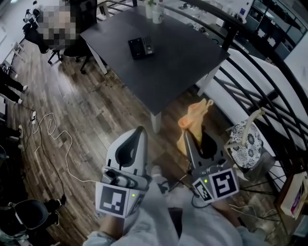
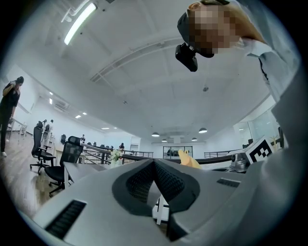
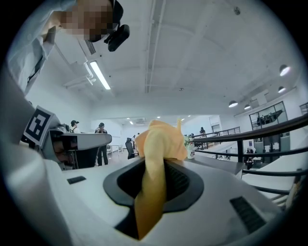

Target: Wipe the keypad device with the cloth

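The keypad is seen lying flat on the dark table, about midway across the top and well apart from both grippers. Two pale bottles are stood at the table's far edge.

The left gripper is held over the wood floor, short of the table's near corner. Its jaws are pressed together at the tips, and nothing is caught between them.

The right gripper is held just beside it, also short of the table. Its jaws are clenched on the orange cloth, which is bunched above the tips and hangs down between them. The cloth is not in touch with the keypad or the table.

A white cable is seen trailing over the floor on the left.
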A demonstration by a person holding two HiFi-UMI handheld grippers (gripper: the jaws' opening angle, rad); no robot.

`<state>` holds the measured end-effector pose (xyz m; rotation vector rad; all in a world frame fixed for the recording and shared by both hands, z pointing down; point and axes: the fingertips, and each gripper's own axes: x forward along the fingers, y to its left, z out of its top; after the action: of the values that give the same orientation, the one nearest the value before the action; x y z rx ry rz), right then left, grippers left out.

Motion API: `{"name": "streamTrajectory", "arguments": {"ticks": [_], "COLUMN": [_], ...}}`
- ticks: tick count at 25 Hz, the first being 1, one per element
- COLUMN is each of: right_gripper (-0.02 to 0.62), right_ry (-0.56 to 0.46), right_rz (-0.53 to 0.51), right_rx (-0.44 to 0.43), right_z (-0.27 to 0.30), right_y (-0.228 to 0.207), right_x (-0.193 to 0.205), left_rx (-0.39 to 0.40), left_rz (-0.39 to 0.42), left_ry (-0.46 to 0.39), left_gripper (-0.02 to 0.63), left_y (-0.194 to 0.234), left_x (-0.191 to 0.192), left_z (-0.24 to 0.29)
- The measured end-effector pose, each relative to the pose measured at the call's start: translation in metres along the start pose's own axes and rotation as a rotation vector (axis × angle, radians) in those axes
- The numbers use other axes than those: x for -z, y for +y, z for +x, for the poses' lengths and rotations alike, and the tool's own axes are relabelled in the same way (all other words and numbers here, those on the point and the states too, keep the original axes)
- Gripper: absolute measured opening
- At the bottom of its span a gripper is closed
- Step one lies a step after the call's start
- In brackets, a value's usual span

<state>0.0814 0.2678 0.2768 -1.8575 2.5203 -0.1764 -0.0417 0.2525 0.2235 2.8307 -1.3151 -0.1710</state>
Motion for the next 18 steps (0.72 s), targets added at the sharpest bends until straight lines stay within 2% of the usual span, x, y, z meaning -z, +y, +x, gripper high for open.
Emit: {"name": "streamTrajectory", "arguments": {"ticks": [3, 18], "right_gripper": [0.098, 0.1], "right_ry": [-0.009, -0.032], "right_rz": [-0.002, -0.023], "right_rx": [0.004, -0.002], "right_z": [0.016, 0.069], "right_y": [-0.002, 0.003], "right_x": [-0.002, -0.006], "left_rx": [0.009, 0.011], "left_rz": [-0.01, 0.002], "left_ry": [0.023, -0.008], "left_gripper": [0.014, 0.014], "left_y": [0.011, 0.054], "left_x": [0.004, 0.004], "left_z": [0.01, 0.029]}}
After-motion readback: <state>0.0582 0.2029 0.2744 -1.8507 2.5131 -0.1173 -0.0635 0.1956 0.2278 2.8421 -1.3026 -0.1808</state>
